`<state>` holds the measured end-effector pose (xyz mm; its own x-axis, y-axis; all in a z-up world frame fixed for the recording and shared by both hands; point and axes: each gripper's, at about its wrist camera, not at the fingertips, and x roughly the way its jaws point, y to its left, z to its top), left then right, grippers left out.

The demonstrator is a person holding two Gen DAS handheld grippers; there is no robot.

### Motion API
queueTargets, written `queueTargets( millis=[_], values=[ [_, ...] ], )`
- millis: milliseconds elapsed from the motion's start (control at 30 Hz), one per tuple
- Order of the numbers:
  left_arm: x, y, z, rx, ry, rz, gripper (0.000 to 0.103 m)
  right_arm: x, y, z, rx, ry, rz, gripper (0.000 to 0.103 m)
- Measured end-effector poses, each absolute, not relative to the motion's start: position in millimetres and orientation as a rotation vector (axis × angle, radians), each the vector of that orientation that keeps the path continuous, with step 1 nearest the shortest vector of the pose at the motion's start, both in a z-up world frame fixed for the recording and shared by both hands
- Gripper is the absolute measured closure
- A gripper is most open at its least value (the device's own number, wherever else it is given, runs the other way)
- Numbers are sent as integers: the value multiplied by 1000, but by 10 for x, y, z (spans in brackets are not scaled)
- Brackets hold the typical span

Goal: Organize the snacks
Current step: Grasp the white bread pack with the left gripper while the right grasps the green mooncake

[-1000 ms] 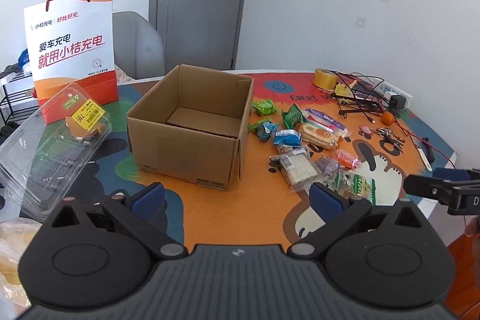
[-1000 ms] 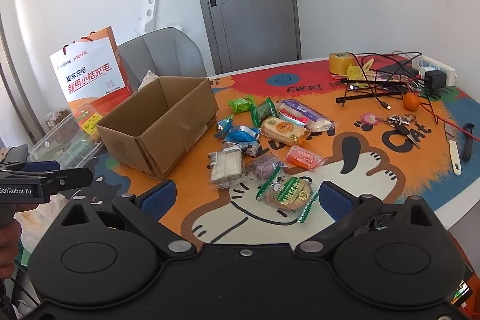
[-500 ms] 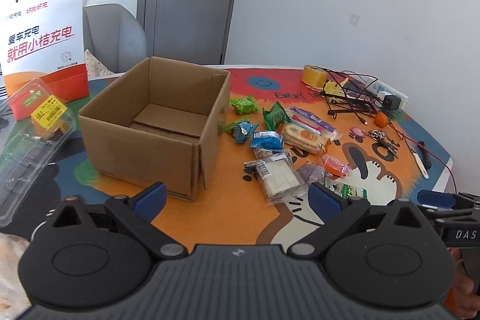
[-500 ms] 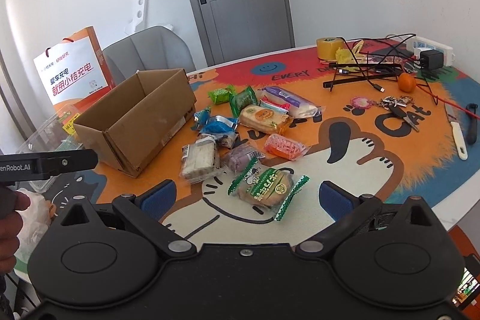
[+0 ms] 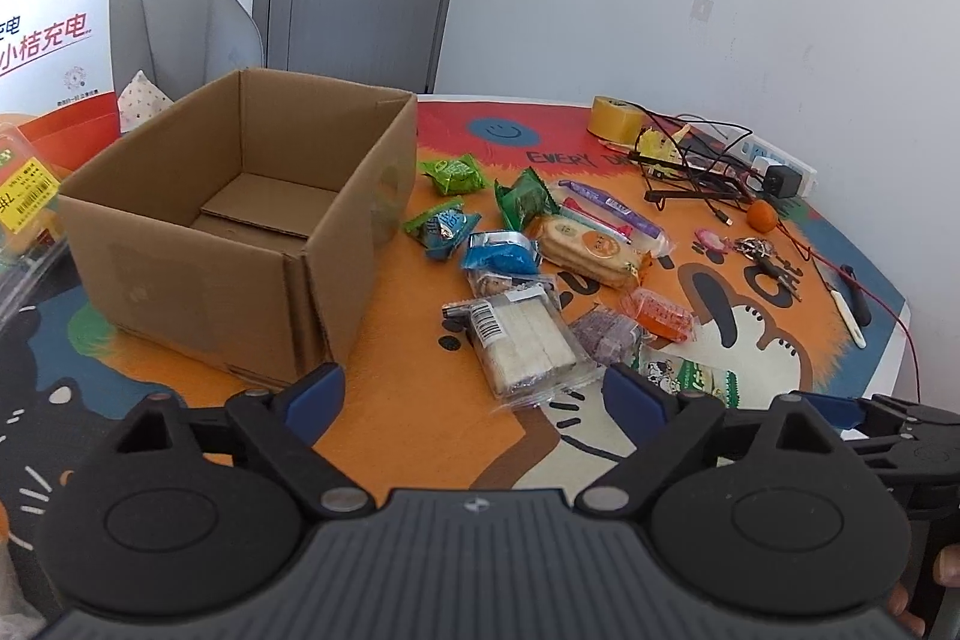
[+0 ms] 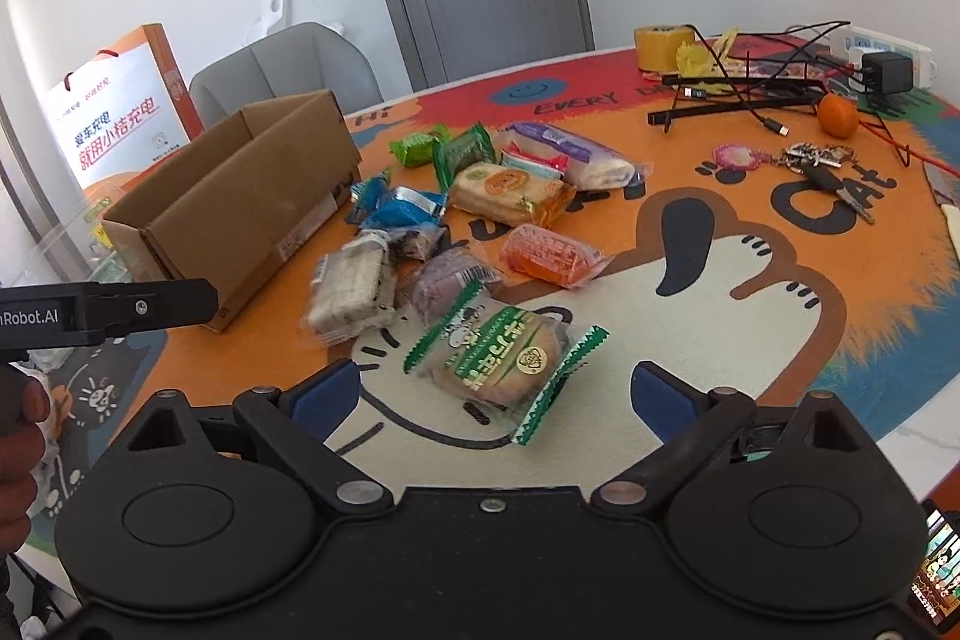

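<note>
- snacks lie loose in a cluster on the worktop [image 6: 690, 340], just right of the open cardboard box [image 5: 240, 232]; box interior shows only its bottom flaps
- green-edged pastry pack [image 6: 504, 358] is nearest the right claw [image 6: 495, 394], between its two blue fingertips, not gripped
- clear wafer pack with barcode [image 5: 519, 334] lies just ahead of the left claw [image 5: 474, 391]
- purple snack [image 5: 606, 337] and orange snack [image 5: 660, 313] sit beside the wafer pack, touching or nearly so
- farther back: blue pack [image 5: 501, 256], round biscuit pack [image 5: 591, 250], green candy [image 5: 453, 175], dark green pack [image 5: 525, 199], long purple pack [image 5: 612, 211]
- left claw: fingers spread apart, nothing held, hovering over the worktop near the box corner
- right claw: fingers spread apart, nothing held
- far side of worktop: tape roll [image 6: 660, 46], tangled black cables [image 6: 762, 82], small orange [image 6: 838, 114], keys [image 6: 816, 160]
- orange paper bag [image 6: 114, 118] stands behind the box
</note>
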<state>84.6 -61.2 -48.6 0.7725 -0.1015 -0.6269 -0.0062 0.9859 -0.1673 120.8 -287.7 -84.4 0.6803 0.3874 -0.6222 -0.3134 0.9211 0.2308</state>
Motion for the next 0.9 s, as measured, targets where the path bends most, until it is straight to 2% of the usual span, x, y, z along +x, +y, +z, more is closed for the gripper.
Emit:
queueTargets(
  millis=[567,833,900],
  values=[
    [1220,-720,-772,-152,727,-70,13,1575,-2706,-1106,-23,735,356,13],
    [1370,-813,-826,-157,735,-75,13,1681,-2708,-1115,-37,708,315,28],
    [1415,-852,-835,-154,738,-74,13,1680,-2714,-1114,-39,702,303,36]
  ],
)
